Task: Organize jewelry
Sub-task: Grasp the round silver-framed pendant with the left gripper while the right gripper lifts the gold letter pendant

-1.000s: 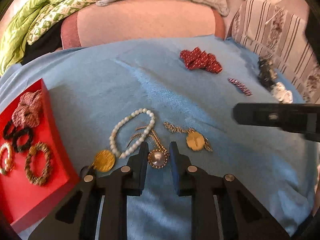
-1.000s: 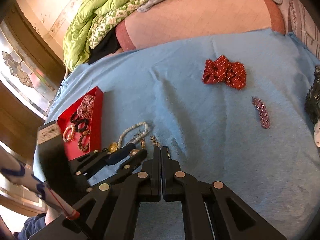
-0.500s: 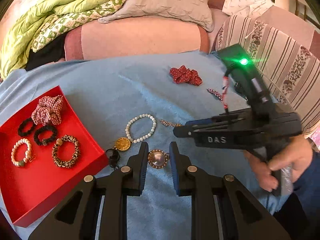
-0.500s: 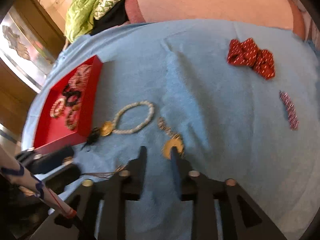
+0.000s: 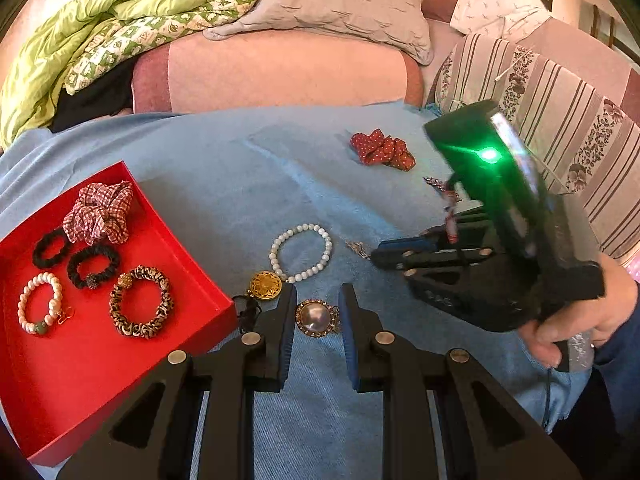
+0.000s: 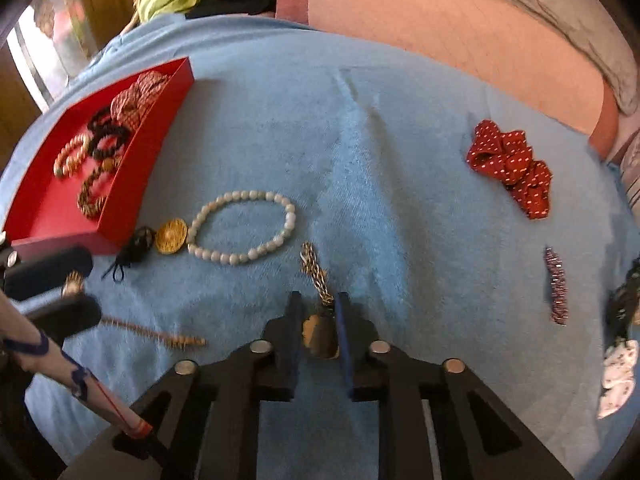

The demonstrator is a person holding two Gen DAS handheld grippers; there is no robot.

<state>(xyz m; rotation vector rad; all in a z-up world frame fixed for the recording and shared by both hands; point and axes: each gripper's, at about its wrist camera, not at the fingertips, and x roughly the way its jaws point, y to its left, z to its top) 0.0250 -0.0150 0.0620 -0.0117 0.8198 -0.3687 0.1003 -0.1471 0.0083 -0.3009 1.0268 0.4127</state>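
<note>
My left gripper (image 5: 317,312) is open, its fingers on either side of a round pearl-faced brooch (image 5: 316,317) lying on the blue cloth. My right gripper (image 6: 318,322) is open around a gold pendant (image 6: 320,336) on a chain (image 6: 314,270); it shows in the left wrist view (image 5: 384,258) at the right. A white bead bracelet (image 5: 301,253) with a gold disc (image 5: 265,285) lies beyond. A red tray (image 5: 92,364) at the left holds scrunchies and bracelets.
A red dotted scrunchie (image 5: 382,150) lies far right on the cloth, a small beaded clip (image 6: 556,286) nearer. A thin gold chain piece (image 6: 160,334) lies left of the right gripper. A pink sofa (image 5: 280,72) with pillows stands behind.
The right gripper opened and moved down onto the gold pendant, now between its fingers. The left gripper pulled back, staying open around the brooch.
</note>
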